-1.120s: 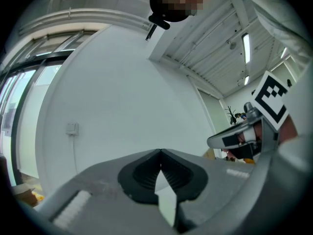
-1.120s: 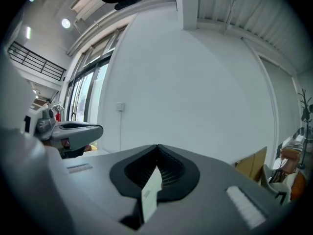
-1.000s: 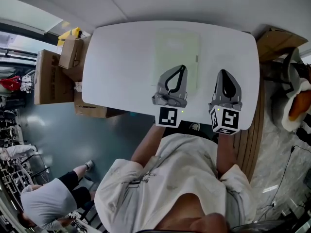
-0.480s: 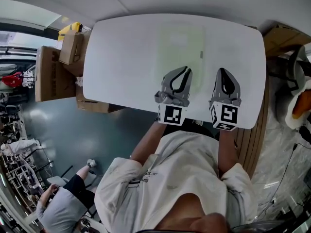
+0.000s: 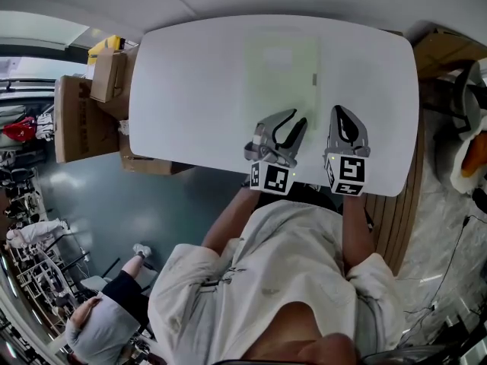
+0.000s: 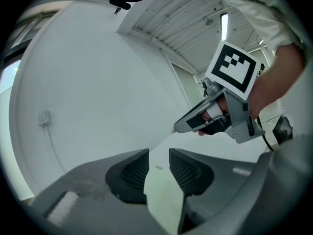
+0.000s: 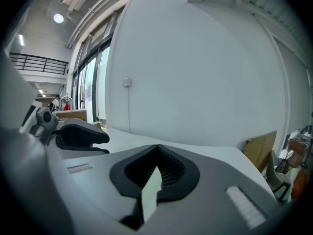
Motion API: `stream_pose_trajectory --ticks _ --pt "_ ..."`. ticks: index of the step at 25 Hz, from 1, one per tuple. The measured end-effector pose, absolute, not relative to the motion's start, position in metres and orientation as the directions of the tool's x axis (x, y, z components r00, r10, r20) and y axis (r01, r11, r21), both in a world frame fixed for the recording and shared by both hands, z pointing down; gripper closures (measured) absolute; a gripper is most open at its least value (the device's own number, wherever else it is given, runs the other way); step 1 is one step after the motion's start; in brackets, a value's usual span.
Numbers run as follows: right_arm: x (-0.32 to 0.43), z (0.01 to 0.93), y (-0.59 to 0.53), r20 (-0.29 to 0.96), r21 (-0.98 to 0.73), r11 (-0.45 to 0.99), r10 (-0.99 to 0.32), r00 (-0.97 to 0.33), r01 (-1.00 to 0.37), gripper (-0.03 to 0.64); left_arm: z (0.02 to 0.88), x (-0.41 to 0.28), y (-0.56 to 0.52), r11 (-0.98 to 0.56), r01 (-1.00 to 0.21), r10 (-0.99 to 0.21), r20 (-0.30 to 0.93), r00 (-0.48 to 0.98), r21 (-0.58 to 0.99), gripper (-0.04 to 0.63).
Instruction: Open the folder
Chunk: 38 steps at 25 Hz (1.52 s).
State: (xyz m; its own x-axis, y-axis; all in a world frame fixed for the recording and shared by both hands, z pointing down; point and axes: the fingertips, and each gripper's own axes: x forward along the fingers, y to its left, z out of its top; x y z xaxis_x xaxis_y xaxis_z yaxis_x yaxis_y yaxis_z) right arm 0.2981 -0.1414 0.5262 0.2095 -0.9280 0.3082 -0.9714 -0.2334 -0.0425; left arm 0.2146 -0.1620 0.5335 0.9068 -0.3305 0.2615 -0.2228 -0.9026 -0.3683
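- Folder point(image 5: 280, 74): pale green and closed, it lies flat on the white table point(image 5: 190, 90), right of the middle. A small grey tab point(image 5: 314, 80) sits on its right-hand edge.
- My left hand-held gripper point(image 5: 298, 119) points at the folder's near edge. Its jaws are opening, and only pale surface shows between them, so it is gripping nothing.
- My right hand-held gripper point(image 7: 157, 146) is clenched tip to tip and empty, low over bare table just right of the folder.
- I judge the step to be catching the top cover only. I'd bring the left jaws in low and shallow at the tab side, slip one tip under the cover, and close gently.
- The closed right tips could press the back sheet down so that it doesn't slide or lift.
- I cannot tell whether either gripper touches the folder yet.
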Motion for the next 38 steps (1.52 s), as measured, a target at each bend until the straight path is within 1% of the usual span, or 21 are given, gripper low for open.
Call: stream_pose_trajectory --ticks 6,12,16,21,24,27,30,36,38 --pt "0.299 0.539 -0.141 0.336 -0.046 -0.235 -0.919 0.206 -0.971 0.615 0.565 0.219 -0.149 -0.907 -0.128 -0.276 0.339 0.899 -0.400 0.448" --pt "0.297 0.547 -0.139 0.350 -0.045 -0.237 -0.914 0.207 -0.970 0.615 0.599 0.217 -0.134 -0.895 0.000 -0.215 0.431 0.876 -0.446 0.408" --pt "0.296 0.550 -0.140 0.359 -0.045 -0.239 -0.910 0.207 -0.970 0.615 0.615 0.218 -0.132 -0.879 0.063 -0.192 0.470 0.862 -0.474 0.397" --pt "0.296 0.554 -0.139 0.367 -0.043 -0.239 -0.907 0.207 -0.970 0.615 0.634 0.223 -0.129 -0.822 0.179 -0.167 0.529 0.832 -0.540 0.385" --pt "0.295 0.557 -0.140 0.374 -0.042 -0.234 -0.905 0.202 -0.971 0.615 0.645 0.223 -0.125 -0.788 0.248 -0.142 0.559 0.817 -0.563 0.358" --pt "0.295 0.561 -0.140 0.383 -0.042 -0.233 -0.902 0.200 -0.972 0.615 0.650 0.223 -0.122 -0.779 0.265 -0.135 0.565 0.814 -0.568 0.356" --pt "0.292 0.569 -0.141 0.392 -0.048 -0.217 -0.902 0.181 -0.975 0.615 0.653 0.224 -0.123 -0.783 0.255 -0.149 0.569 0.808 -0.567 0.356" --pt "0.266 0.601 -0.152 0.412 -0.050 -0.084 -0.910 0.056 -0.995 0.615 0.660 0.221 -0.133 -0.781 0.237 -0.182 0.574 0.798 -0.577 0.356" --pt "0.263 0.610 -0.153 0.421 -0.062 -0.072 -0.906 0.039 -0.996 0.615 0.660 0.222 -0.134 -0.783 0.228 -0.186 0.568 0.802 -0.579 0.356"
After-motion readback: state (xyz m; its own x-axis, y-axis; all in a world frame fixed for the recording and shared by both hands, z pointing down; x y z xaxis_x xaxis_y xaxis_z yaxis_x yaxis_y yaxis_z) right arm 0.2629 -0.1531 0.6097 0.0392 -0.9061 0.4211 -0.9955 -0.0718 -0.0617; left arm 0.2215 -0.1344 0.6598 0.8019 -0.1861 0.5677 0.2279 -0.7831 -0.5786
